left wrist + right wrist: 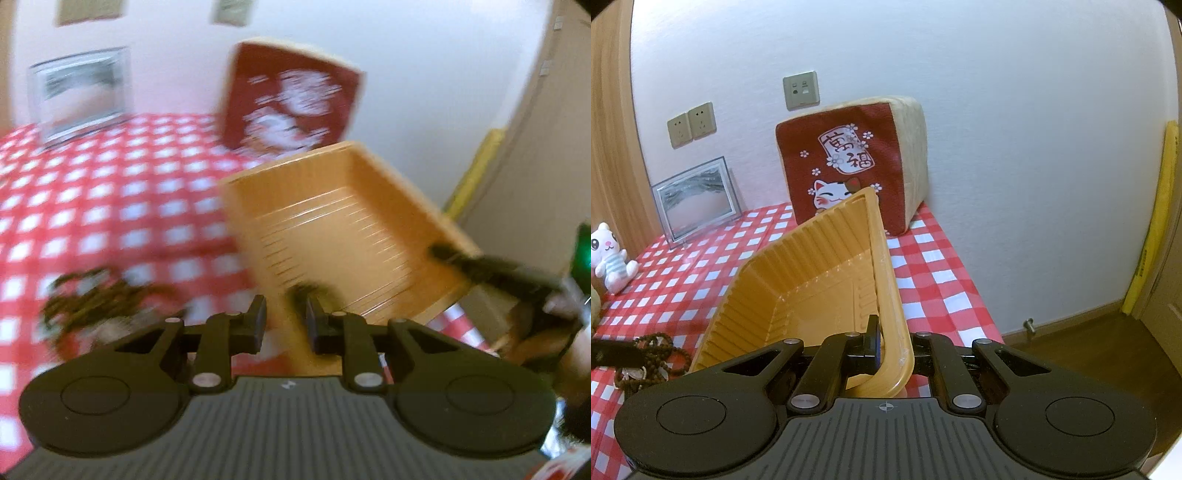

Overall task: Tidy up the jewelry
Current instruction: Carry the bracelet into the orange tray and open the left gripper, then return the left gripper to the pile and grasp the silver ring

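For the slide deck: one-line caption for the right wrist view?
Right tool clamps the rim of a tilted orange tray above the checkered tablecloth, brown bead jewelry beside it.

You're in a home room: a red-checked cloth point(934, 266) covers the surface, with a lucky-cat cushion point(849, 166) against the white wall at centre. At left you see a plush kitten point(609, 254), a framed picture point(696, 197) and wall sockets point(691, 123); wood flooring point(1089, 347) shows lower right.
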A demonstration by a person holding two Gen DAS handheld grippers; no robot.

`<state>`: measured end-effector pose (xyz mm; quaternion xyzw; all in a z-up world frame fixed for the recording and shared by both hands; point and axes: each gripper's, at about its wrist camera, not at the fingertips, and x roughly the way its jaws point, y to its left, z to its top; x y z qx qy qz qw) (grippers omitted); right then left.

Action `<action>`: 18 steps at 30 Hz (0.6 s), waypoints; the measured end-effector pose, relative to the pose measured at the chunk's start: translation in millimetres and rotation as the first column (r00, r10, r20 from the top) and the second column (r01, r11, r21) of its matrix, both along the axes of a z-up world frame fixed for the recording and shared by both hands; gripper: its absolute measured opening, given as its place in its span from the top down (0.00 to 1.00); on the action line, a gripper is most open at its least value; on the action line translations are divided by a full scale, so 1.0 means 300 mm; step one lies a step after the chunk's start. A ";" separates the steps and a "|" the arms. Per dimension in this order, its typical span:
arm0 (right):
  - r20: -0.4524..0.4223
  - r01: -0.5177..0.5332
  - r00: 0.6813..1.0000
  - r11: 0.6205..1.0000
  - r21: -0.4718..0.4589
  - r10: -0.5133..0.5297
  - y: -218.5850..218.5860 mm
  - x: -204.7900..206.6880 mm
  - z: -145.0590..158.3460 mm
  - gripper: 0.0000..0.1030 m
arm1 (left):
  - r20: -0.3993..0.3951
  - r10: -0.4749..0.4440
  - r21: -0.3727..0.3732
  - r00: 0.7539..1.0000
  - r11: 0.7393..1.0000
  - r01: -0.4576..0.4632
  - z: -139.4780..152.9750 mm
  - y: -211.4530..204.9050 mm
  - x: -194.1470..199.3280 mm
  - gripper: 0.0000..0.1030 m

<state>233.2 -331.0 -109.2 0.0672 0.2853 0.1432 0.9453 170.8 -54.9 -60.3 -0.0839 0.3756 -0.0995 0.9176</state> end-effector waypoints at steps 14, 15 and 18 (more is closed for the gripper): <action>-0.010 0.002 1.000 1.000 -0.008 -0.002 0.004 -0.001 -0.006 0.94 | -0.166 0.284 0.075 0.944 0.959 -0.275 -0.154 0.282 -0.079 0.81; -0.008 0.001 1.000 1.000 -0.009 -0.001 0.005 -0.002 -0.005 0.94 | -0.174 0.298 0.067 0.939 0.955 -0.290 -0.165 0.292 -0.073 0.81; -0.006 -0.001 1.000 1.000 -0.012 0.001 0.006 -0.005 -0.003 0.93 | -0.195 0.327 0.008 0.924 0.943 -0.332 -0.184 0.323 -0.056 0.81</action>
